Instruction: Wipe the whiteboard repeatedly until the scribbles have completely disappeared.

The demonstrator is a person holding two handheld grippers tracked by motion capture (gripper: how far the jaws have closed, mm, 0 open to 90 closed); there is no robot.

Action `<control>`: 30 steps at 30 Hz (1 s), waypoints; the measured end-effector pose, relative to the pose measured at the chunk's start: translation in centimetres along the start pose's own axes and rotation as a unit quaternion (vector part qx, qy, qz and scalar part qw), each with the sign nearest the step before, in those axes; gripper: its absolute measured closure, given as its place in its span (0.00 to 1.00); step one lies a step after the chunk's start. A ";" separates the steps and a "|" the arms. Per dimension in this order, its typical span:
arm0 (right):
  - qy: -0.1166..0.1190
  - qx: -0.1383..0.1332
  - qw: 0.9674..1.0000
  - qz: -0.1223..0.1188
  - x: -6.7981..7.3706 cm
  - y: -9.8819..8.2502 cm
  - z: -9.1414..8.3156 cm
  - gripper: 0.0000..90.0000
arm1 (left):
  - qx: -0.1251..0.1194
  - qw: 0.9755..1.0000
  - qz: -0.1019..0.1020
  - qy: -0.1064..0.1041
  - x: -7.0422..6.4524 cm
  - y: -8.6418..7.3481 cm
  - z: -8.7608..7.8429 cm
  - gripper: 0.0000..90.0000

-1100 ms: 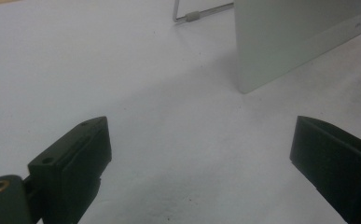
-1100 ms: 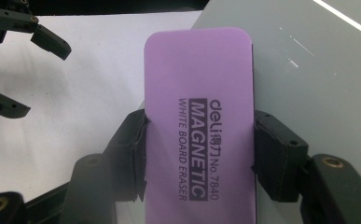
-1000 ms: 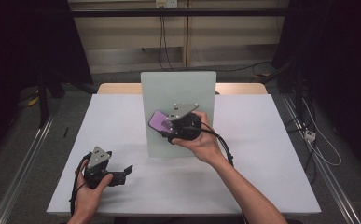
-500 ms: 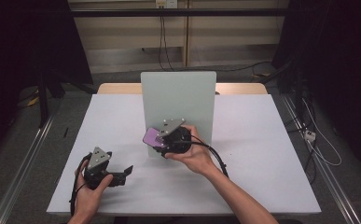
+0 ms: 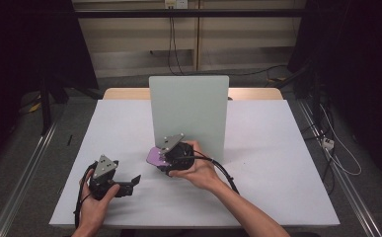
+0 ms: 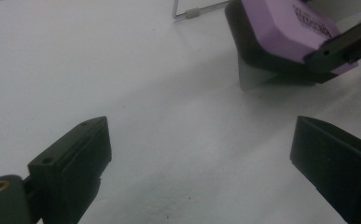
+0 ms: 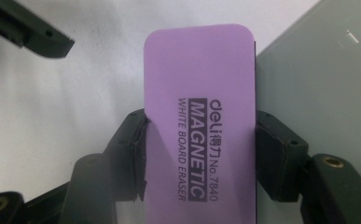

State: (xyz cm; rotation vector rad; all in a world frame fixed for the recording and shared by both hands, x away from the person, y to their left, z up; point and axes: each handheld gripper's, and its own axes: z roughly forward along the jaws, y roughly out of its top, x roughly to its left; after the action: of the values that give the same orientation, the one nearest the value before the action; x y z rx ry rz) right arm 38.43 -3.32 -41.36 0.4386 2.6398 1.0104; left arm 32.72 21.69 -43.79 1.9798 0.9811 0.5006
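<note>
My right gripper clamps the eraser across its rigid, light long edges, beside the board; my left gripper is spread, empty.

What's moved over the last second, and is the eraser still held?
The right gripper has carried the purple eraser down and toward the person, from partway up the upright board to near the table at its foot. Its jaws stay clamped on the eraser. The left gripper stays open and in place.

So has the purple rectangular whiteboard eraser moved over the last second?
Yes. The purple rectangular whiteboard eraser, clamped in the right gripper, has come down the face of the upright pale green board toward the person, now low by its bottom edge at the white table.
</note>
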 end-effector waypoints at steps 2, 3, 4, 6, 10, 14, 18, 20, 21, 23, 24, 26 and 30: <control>0.002 0.003 1.000 -0.003 0.2 0.0 0.3 0.47 | 0.005 1.000 0.006 0.001 0.1 0.0 -0.1 0.06; 0.004 0.002 1.000 -0.002 0.2 0.1 0.3 0.47 | 0.004 1.000 0.006 0.002 0.1 0.0 -0.1 0.06; 0.007 0.001 1.000 -0.001 0.2 0.1 0.4 0.47 | 0.004 1.000 0.004 0.002 0.1 0.0 -0.1 0.06; 0.008 0.004 1.000 -0.004 0.2 0.1 0.6 0.47 | 0.004 1.000 0.004 0.001 0.1 0.0 -0.2 0.06; -0.003 0.001 1.000 -0.008 0.0 0.2 0.0 0.47 | 0.000 1.000 0.001 0.001 0.1 0.0 -0.2 0.06; -0.021 -0.025 0.999 0.004 -1.2 0.7 -1.9 0.47 | 0.000 1.000 0.000 0.002 0.1 0.0 -0.2 0.06; -0.037 -0.040 0.998 0.011 -2.1 1.4 -3.4 0.47 | 0.002 1.000 0.005 0.001 0.0 0.0 -0.2 0.06; -0.045 -0.050 0.998 0.016 -2.4 1.9 -4.0 0.47 | 0.003 1.000 0.004 0.001 0.1 0.1 -0.2 0.06; -0.049 -0.053 0.997 0.017 -2.6 2.1 -4.3 0.47 | 0.003 1.000 0.005 0.001 0.1 0.1 -0.2 0.06; -0.057 -0.062 0.996 0.018 -3.0 2.7 -4.8 0.47 | 0.003 1.000 0.004 0.001 0.1 0.0 -0.2 0.06; -0.061 -0.068 0.996 0.019 -3.2 2.9 -5.1 0.47 | 0.001 1.000 0.004 0.000 0.1 0.0 -0.1 0.06; -0.067 -0.077 0.995 0.023 -3.5 3.3 -5.6 0.47 | 0.000 1.000 0.001 0.000 0.1 0.0 -0.1 0.06; -0.075 -0.089 0.993 0.026 -4.0 4.0 -6.2 0.47 | -0.001 1.000 0.002 0.001 0.1 0.0 -0.2 0.06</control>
State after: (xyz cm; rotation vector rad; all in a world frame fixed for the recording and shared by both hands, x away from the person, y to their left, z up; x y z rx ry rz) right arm 40.59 -5.65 -33.60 0.5237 2.3944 1.1683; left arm 32.68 21.89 -43.70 1.9806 0.9783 0.5052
